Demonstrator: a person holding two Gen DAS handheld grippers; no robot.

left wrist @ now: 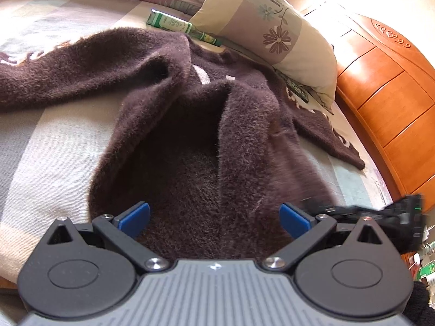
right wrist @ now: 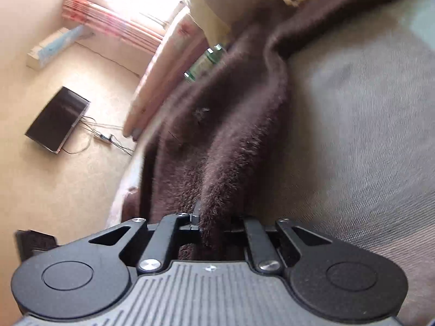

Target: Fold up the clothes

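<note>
Sweater gripped at one edge, half-spread on bed

Sweater [left wrist: 195,125], dark brown and fuzzy, lies crumpled across a striped bedsheet [left wrist: 49,146], one sleeve trailing to the left in the left wrist view and its hem bunched toward the tools. Right gripper [right wrist: 212,225] is clamped on a fold of the knit, the fabric running straight ahead from its closed jaws along the garment's long axis. Left gripper [left wrist: 214,217] hovers just over the near hem with its blue pads [left wrist: 136,217] spread wide, holding nothing. It looks the nearer tool to the loose edge, which likely needs pinching before any fold. A floral pillow [left wrist: 274,35] and green bottle [left wrist: 179,27] sit beyond.
</note>
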